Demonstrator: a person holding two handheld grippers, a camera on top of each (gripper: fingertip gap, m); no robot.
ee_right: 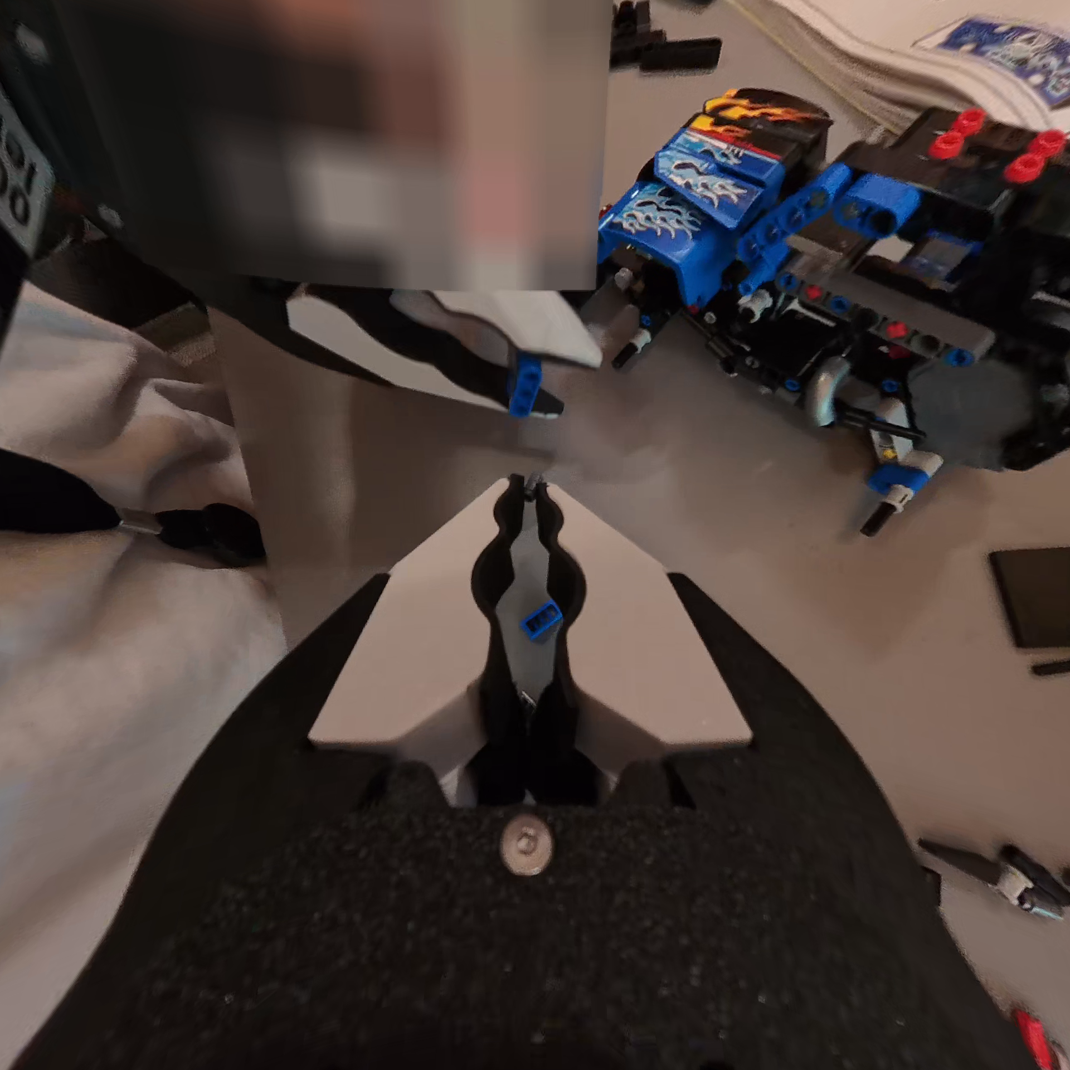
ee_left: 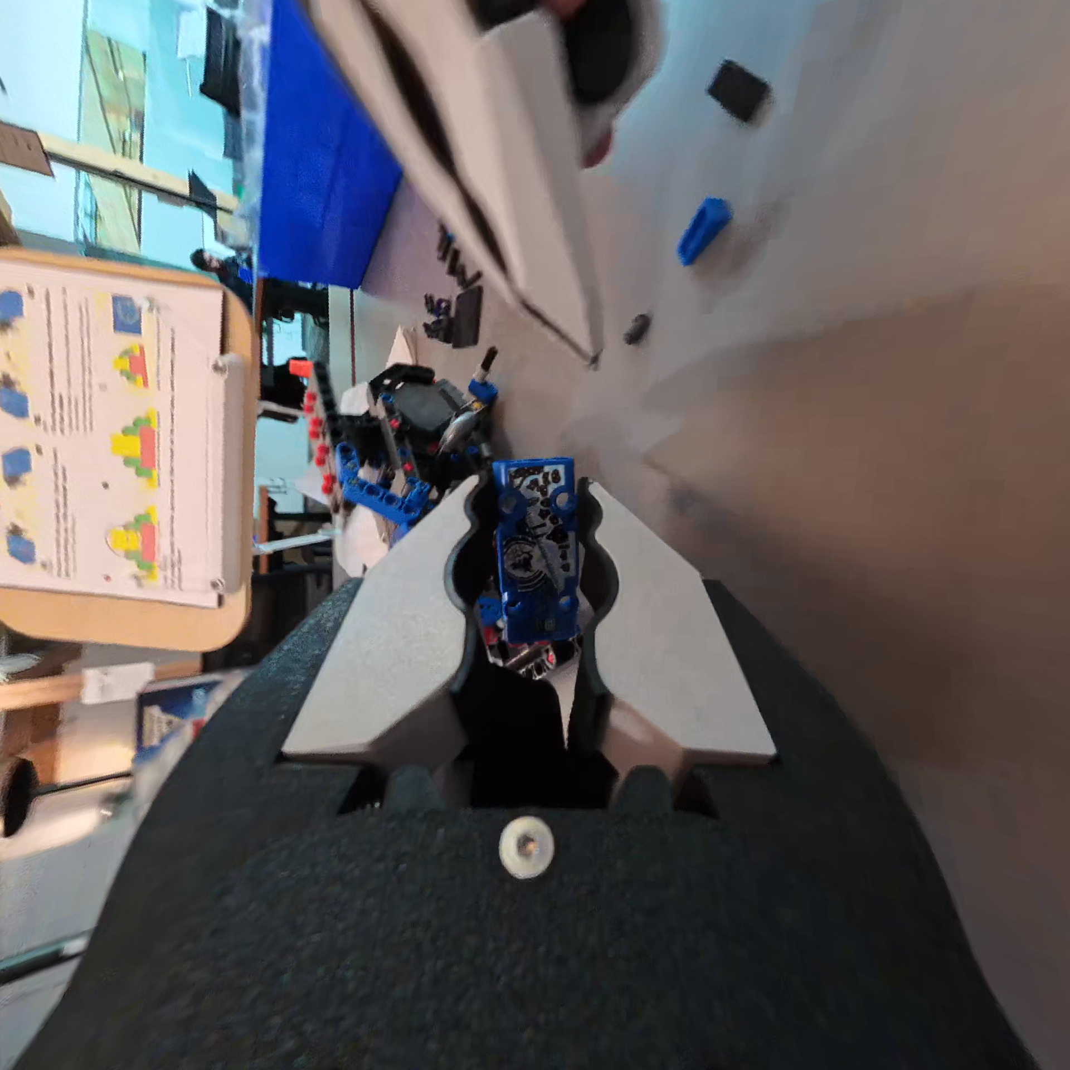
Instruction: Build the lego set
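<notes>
Clamped between the grey fingers of the left gripper (ee_left: 535, 492) is a flat blue lego panel with a dark printed pattern (ee_left: 537, 550), standing on end and reaching past the fingertips. Beyond it on the pale table (ee_left: 868, 463) sits the partly built blue and black lego truck (ee_left: 405, 428), near but apart from the panel. A loose blue brick (ee_left: 703, 230) and a small black piece (ee_left: 738, 91) lie farther off on the table.

The right gripper (ee_right: 528, 483) has its jaws drawn almost together, pinching something small and grey at the tips; what it is cannot be made out. From this side the left gripper (ee_right: 535, 382) shows ahead, holding the panel (ee_right: 525, 385) edge-on, just left of the truck's flame-printed hood (ee_right: 683, 208).
</notes>
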